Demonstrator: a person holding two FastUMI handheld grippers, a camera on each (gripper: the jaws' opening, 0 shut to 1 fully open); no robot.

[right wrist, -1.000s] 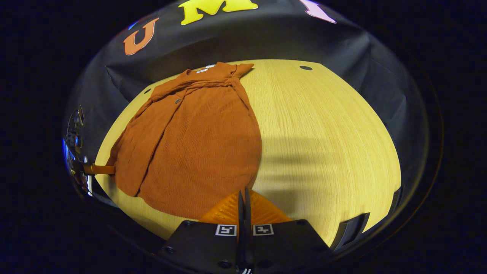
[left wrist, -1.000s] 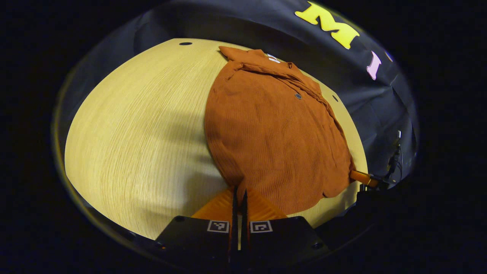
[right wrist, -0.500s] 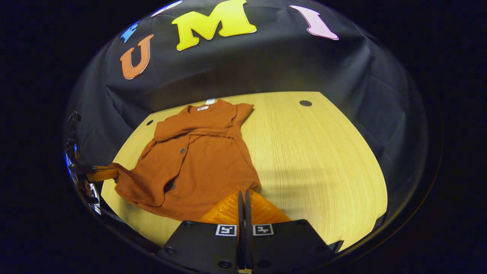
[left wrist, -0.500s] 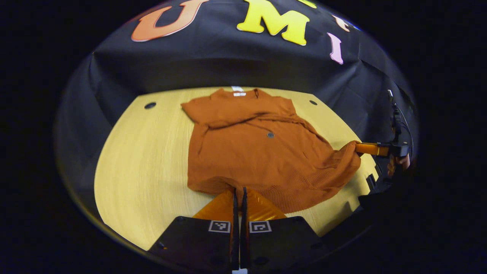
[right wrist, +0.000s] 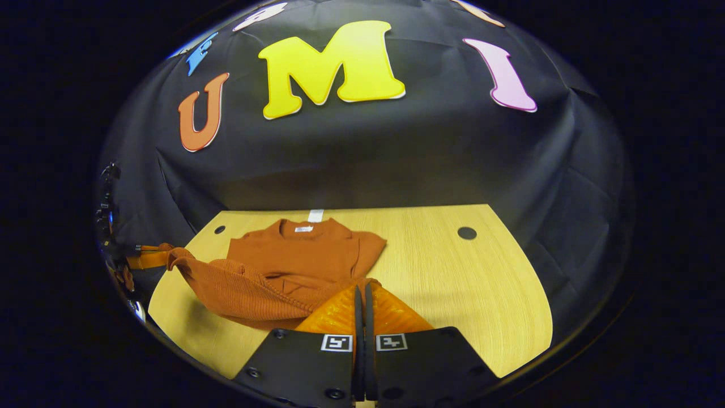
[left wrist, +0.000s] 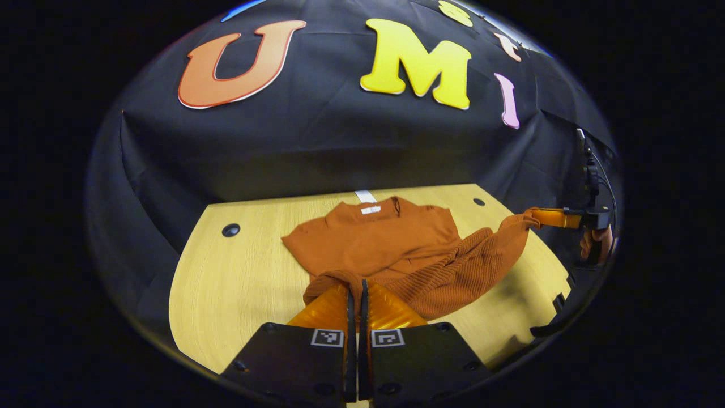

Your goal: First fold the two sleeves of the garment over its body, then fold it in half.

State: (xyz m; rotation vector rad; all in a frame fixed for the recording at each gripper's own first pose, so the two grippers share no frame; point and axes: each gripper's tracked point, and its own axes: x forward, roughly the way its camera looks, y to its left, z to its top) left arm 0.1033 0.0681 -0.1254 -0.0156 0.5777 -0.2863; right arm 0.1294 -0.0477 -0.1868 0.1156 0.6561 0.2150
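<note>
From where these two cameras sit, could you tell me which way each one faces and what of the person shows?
Left gripper view: rides the left gripper, facing the booth wall across the table; the right gripper and a hand show at right.
Right gripper view: rides the right gripper, facing the same wall; the left gripper shows at left.
Shared: the orange garment, its lifted hem pinched by both grippers.

Left gripper [left wrist: 355, 292]: fingers pressed together, pinching a bottom corner of the garment [left wrist: 391, 249], raised off the table. Right gripper [right wrist: 361, 294]: fingers likewise closed tight on the other bottom corner, lifted. Seen from the left gripper view, far right: right gripper reaching in level, fabric hanging from its tip, a hand [left wrist: 595, 243] wrapped round its grip. Seen from the right gripper view, far left: left gripper held level too.
</note>
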